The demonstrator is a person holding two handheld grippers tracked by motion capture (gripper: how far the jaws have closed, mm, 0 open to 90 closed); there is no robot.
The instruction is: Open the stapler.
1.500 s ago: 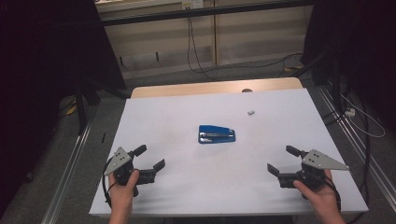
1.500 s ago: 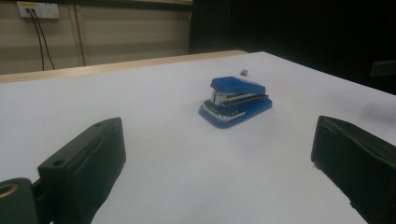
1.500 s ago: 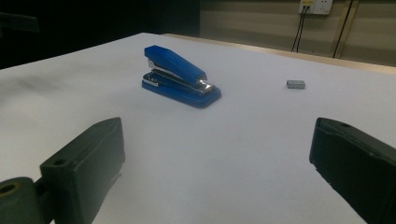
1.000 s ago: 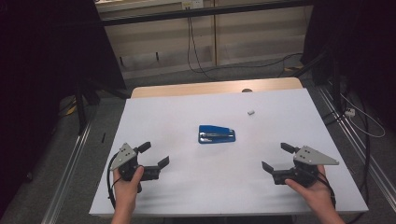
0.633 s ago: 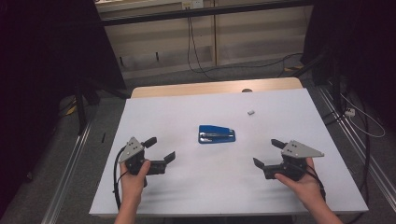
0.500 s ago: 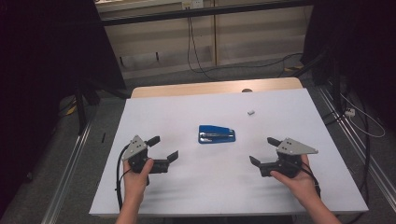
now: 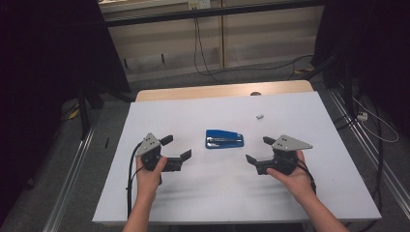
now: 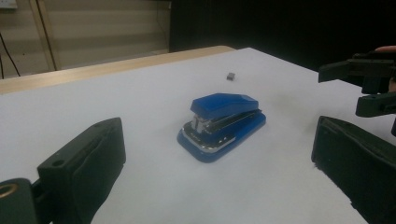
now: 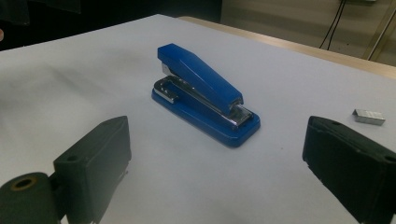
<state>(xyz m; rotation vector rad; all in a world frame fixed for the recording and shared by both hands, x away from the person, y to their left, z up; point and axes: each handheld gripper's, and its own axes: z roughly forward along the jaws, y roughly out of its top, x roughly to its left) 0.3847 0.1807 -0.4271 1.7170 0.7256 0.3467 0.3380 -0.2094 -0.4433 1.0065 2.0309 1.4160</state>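
I see a blue stapler (image 7: 224,139) lying flat near the middle of the white counter (image 7: 309,193), resting on its base with its top arm down. Farther back and to the right of it, well apart, sits a small grey block of staples (image 7: 259,116).

My left gripper (image 7: 175,148) is held in the left hand (image 7: 147,174) just to the left of the stapler, its jaws spread wide and holding nothing. In the left gripper view the stapler (image 8: 222,125) sits between and beyond the two black jaws, clear of both, and the block of staples (image 8: 230,76) is a small speck farther off.

My right gripper (image 7: 259,151) is in the right hand (image 7: 292,176) just to the right of the stapler, also with its jaws wide apart and empty. In the right gripper view the stapler (image 9: 203,93) lies at an angle between the jaws without touching either, and the block of staples (image 9: 369,116) lies on the counter just above the right-hand jaw.

Both grippers point inward at the stapler from opposite sides, near it but not touching.
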